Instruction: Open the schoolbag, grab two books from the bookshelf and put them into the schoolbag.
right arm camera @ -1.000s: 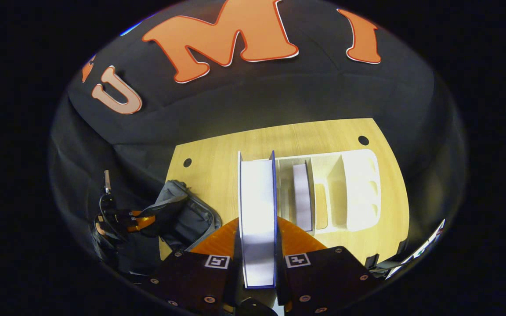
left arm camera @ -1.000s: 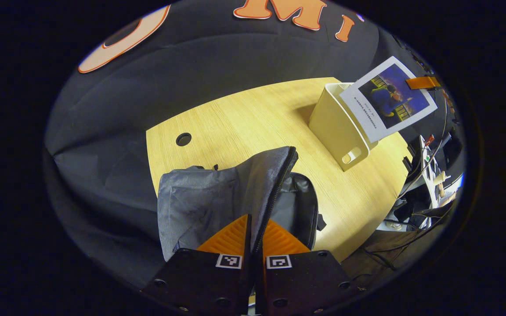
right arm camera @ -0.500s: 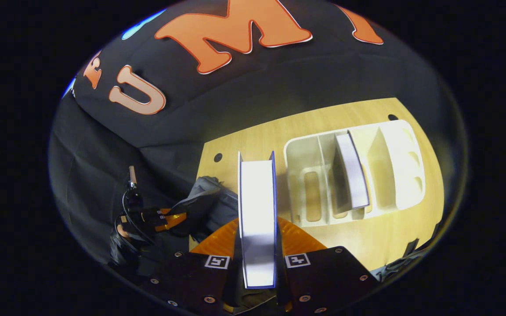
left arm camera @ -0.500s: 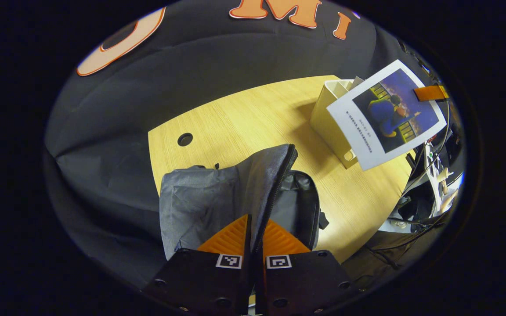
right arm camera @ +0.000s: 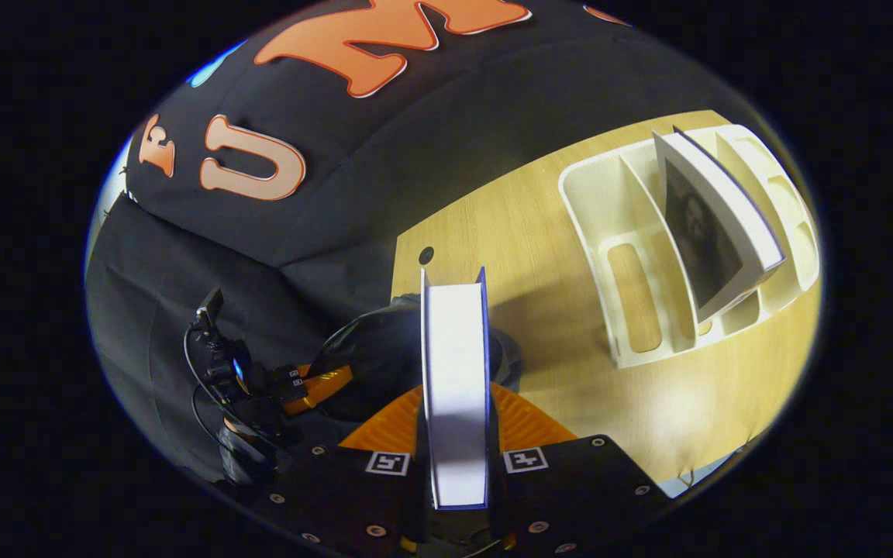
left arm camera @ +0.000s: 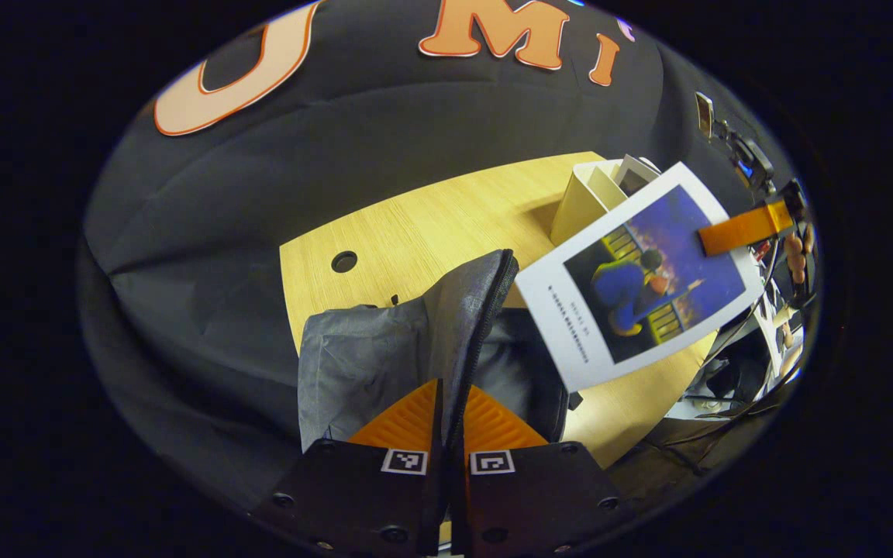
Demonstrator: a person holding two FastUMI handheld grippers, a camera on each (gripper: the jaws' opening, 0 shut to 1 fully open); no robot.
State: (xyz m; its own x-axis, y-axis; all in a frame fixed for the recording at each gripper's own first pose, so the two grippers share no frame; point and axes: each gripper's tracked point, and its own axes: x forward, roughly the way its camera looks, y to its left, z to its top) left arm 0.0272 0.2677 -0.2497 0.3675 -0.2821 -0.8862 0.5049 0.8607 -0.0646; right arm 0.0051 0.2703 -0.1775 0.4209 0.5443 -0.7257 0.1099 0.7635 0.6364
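My left gripper (left arm camera: 450,391) is shut on the raised flap of the grey schoolbag (left arm camera: 369,356), holding it up along its zipper edge. The bag's mouth gapes to the right of the flap. My right gripper (right arm camera: 456,411) is shut on a book (right arm camera: 454,349), seen edge-on with white pages. In the left gripper view that book (left arm camera: 636,275) shows a blue picture cover and hangs tilted just right of the bag opening. The schoolbag (right arm camera: 384,356) lies below and left of the book. A second book (right arm camera: 714,225) leans in the cream bookshelf (right arm camera: 582,201).
The wooden table (left arm camera: 431,225) has a round cable hole (left arm camera: 344,261) behind the bag. The bookshelf (left arm camera: 582,198) stands at the table's far right. Cables and equipment (left arm camera: 749,364) sit beyond the table's right edge. Black cloth surrounds the table.
My right gripper has carried the book away from the bookshelf and leftward to just beside the bag's opening. The left gripper keeps the flap lifted, hardly moving.
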